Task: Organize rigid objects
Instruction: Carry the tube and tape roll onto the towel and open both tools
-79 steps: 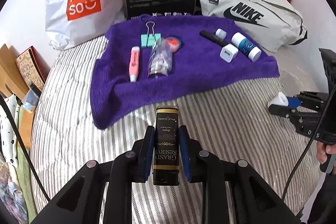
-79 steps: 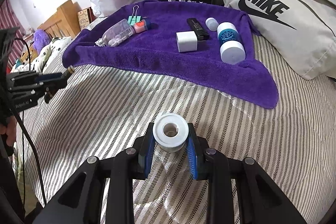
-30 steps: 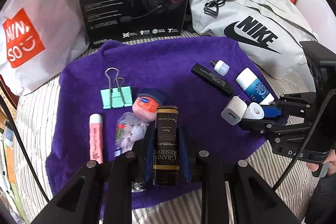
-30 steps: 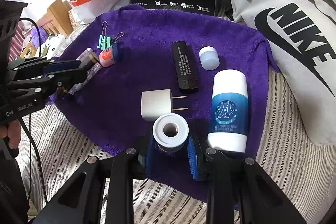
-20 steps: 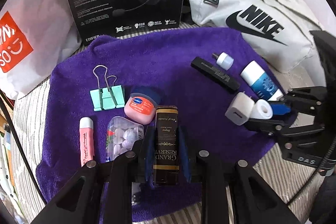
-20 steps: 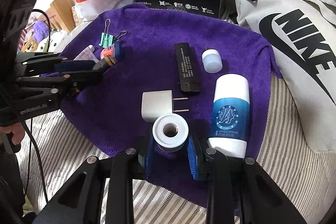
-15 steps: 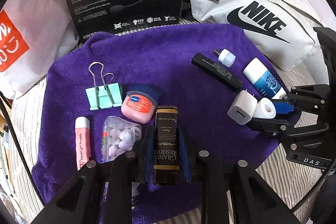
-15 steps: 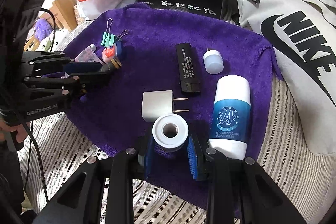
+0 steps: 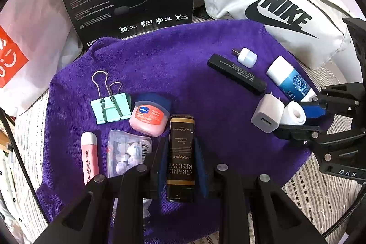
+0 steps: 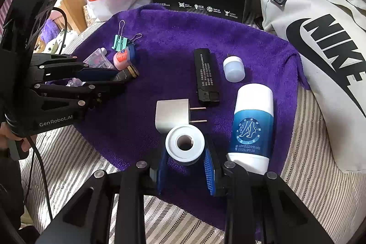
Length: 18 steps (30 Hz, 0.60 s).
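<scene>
Striped bed point(image 10: 75, 166) carries purple towel point(image 9: 183, 65) as sorting area | left gripper point(image 9: 181, 164) fingers clamp black tin point(image 9: 181, 152), low over towel's near edge for set-down | right gripper point(image 10: 185, 160) fingers clamp white roll point(image 10: 184, 145) beside charger point(image 10: 172, 115)

On the one purple towel point(image 9: 183, 56) lie one green binder clip point(image 9: 111, 108), one pink jar point(image 9: 148, 118), one pink tube point(image 9: 89, 157), one clear pill packet point(image 9: 128, 152), one black stick point(image 9: 236, 75), one small white cap point(image 9: 246, 57), one blue-and-white bottle point(image 9: 289, 81) and one white charger plug point(image 9: 266, 116). Two grippers hold one black-and-gold tin point(image 9: 181, 157) and one white tape roll point(image 10: 184, 145).
</scene>
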Each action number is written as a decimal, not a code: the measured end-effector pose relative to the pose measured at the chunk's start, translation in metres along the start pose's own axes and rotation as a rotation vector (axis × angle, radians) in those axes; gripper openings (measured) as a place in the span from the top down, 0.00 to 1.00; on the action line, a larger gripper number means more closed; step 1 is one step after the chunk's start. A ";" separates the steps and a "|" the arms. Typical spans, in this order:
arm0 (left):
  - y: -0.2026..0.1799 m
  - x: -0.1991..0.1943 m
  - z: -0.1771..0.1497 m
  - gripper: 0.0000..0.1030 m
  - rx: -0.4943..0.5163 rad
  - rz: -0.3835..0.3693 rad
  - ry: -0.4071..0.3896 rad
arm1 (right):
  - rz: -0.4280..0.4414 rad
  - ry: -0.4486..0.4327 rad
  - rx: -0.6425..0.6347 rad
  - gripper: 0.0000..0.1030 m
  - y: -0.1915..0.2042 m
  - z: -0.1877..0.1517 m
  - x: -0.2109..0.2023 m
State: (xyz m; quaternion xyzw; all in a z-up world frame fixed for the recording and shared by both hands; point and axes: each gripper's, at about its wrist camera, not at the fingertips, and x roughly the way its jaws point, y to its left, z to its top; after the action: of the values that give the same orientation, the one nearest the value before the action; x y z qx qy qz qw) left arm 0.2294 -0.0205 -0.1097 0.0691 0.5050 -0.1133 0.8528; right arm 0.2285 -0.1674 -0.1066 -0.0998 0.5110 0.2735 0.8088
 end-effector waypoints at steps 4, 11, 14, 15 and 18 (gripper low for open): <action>0.000 -0.002 0.001 0.77 0.003 0.002 -0.002 | 0.004 -0.008 -0.004 0.72 0.000 -0.001 -0.001; 0.000 -0.004 0.002 0.75 0.014 0.008 -0.011 | 0.024 0.001 -0.010 0.72 -0.001 -0.001 -0.001; -0.001 -0.007 -0.001 0.70 0.015 0.007 -0.005 | 0.022 0.006 -0.004 0.72 -0.001 -0.004 -0.003; -0.001 -0.007 -0.002 0.67 0.014 0.007 -0.004 | 0.022 0.006 0.003 0.72 -0.001 -0.004 -0.004; -0.004 -0.008 -0.006 0.49 0.019 -0.004 0.010 | 0.019 0.015 0.021 0.72 -0.001 -0.004 -0.005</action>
State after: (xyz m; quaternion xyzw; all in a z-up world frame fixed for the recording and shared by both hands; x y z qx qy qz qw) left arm 0.2189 -0.0222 -0.1054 0.0767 0.5084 -0.1194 0.8493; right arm 0.2245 -0.1720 -0.1043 -0.0884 0.5209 0.2752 0.8032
